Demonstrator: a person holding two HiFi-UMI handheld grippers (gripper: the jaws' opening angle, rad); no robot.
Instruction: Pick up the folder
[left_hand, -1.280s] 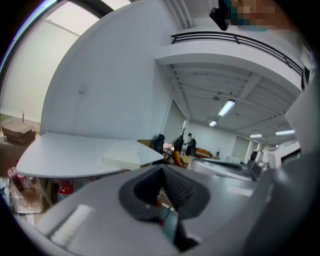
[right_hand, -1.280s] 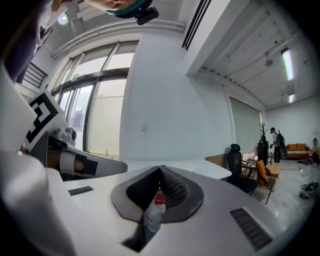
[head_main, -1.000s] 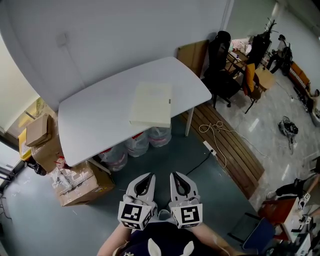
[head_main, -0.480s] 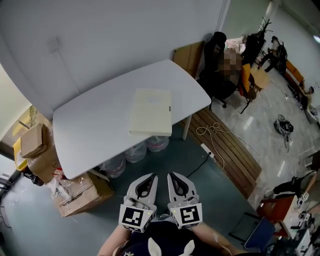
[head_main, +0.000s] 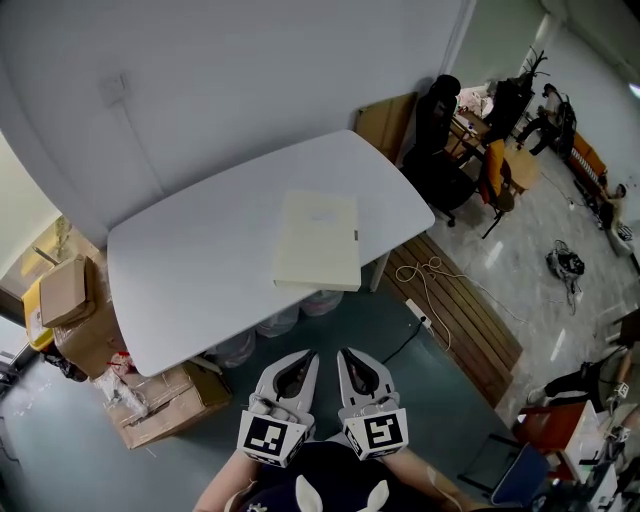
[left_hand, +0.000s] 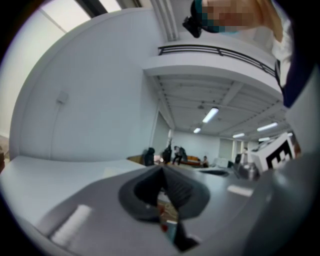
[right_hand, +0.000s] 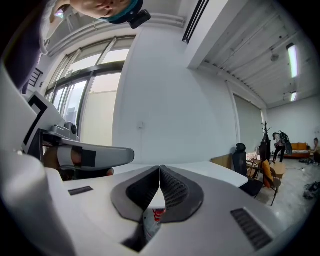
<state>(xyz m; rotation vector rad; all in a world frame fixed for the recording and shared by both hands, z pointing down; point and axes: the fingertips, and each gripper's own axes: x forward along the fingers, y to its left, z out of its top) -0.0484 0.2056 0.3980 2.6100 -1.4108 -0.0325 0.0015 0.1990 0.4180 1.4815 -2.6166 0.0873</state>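
A cream folder (head_main: 318, 240) lies flat on the white table (head_main: 190, 265), near its front right edge, in the head view. My left gripper (head_main: 303, 358) and right gripper (head_main: 350, 357) are side by side low in that view, well short of the table and pointing towards it. Both are shut with nothing between the jaws. In the left gripper view the shut jaws of the left gripper (left_hand: 162, 170) fill the lower half. In the right gripper view the right gripper (right_hand: 160, 169) is shut too, with the table (right_hand: 220, 170) ahead and the left gripper's body (right_hand: 90, 155) at the left.
Cardboard boxes (head_main: 160, 400) and plastic bags (head_main: 235, 347) sit under and left of the table. A black chair (head_main: 435, 140) and a wooden board (head_main: 385, 122) stand at its far right corner. A white cable and power strip (head_main: 420, 310) lie on wooden slats to the right.
Both grippers and the view have moved forward towards the table; the table and folder now lie nearer and lower in the head view. Both grippers stay shut.
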